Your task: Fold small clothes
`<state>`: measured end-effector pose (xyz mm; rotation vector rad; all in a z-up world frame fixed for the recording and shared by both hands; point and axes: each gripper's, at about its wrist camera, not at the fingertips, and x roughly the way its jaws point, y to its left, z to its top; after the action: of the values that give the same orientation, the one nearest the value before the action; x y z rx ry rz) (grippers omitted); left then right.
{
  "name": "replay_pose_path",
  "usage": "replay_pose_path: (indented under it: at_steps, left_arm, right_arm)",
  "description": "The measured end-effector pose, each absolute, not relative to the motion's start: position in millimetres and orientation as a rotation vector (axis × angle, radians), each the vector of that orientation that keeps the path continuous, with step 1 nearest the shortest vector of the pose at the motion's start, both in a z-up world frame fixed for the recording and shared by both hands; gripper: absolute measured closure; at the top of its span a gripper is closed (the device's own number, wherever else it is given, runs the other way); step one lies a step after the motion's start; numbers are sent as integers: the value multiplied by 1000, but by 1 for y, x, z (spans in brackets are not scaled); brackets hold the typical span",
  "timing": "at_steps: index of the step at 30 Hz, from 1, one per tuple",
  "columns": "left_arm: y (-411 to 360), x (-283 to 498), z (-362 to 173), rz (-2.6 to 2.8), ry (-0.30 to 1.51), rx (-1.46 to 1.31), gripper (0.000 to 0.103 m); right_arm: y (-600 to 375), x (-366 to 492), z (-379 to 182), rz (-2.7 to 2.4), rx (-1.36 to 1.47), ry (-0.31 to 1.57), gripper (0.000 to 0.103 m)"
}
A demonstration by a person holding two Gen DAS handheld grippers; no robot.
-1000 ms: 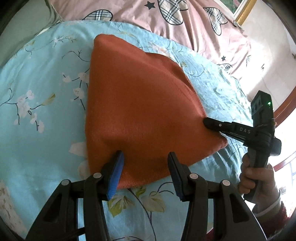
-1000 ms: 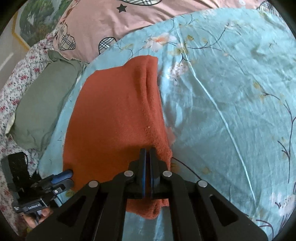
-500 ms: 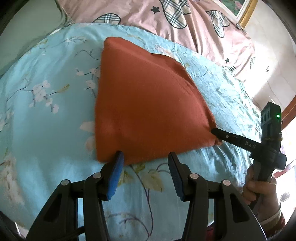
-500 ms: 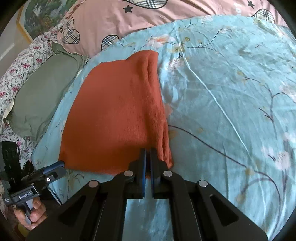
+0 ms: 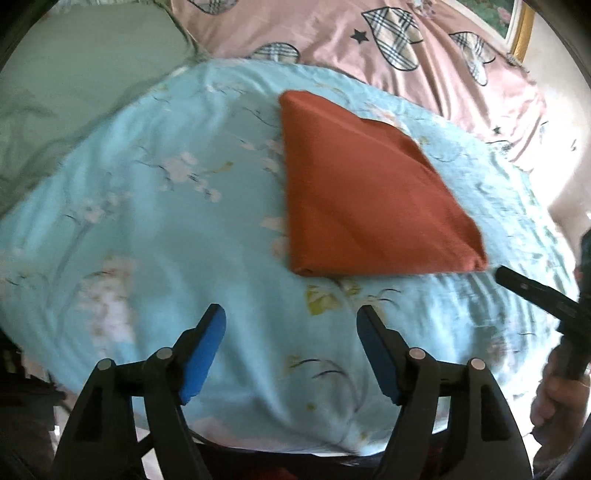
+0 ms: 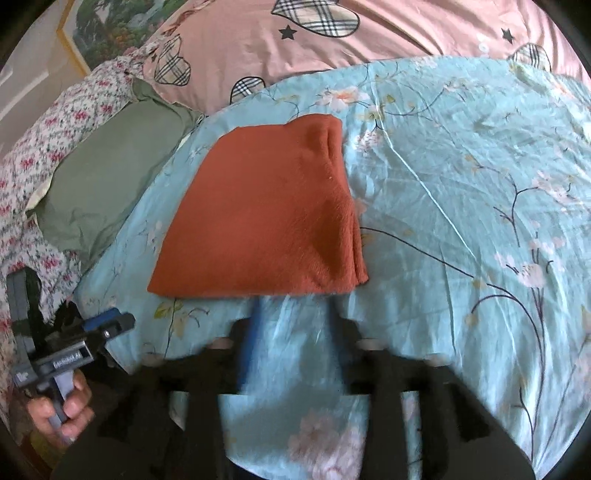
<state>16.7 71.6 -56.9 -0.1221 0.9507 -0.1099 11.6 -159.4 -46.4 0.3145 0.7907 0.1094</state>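
A folded rust-orange cloth (image 5: 365,206) lies flat on the light blue floral bedsheet (image 5: 147,221); it also shows in the right wrist view (image 6: 266,218). My left gripper (image 5: 291,325) is open and empty, hovering short of the cloth's near edge. My right gripper (image 6: 295,314) is open and motion-blurred, just off the cloth's near edge, holding nothing. The right gripper also shows in the left wrist view (image 5: 532,291), off the cloth's right corner. The left gripper shows in the right wrist view (image 6: 107,325), at the bed's left edge.
A pink quilt with plaid hearts (image 5: 369,40) lies behind the sheet. A green pillow (image 6: 110,173) and a floral pillow (image 6: 44,133) sit at the left. A framed picture (image 6: 110,29) hangs at the back. The bed's front edge (image 5: 295,450) is near.
Both grippers have pulled back from the cloth. The right gripper, shut on the cloth's corner before, has let go and opened. The left gripper has opened wider. The cloth lies flat.
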Motion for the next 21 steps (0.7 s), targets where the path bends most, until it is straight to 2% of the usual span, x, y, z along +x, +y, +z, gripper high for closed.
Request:
replay_pose_path:
  at_steps: [4, 10, 13, 21]
  left_arm:
    - [72, 10, -53, -77, 938, -60, 21]
    - [63, -3, -58, -48, 937, 52, 20]
    - [59, -7, -59, -22, 943, 110, 15]
    - [60, 4, -56, 0, 939, 89, 14]
  right_arm:
    - [-149, -1, -47, 112, 259, 799, 48]
    - [-145, -15, -54, 111, 238, 829, 36]
    - [-147, -22, -52, 102, 229, 812, 28]
    - [-150, -21, -53, 91, 233, 810, 23]
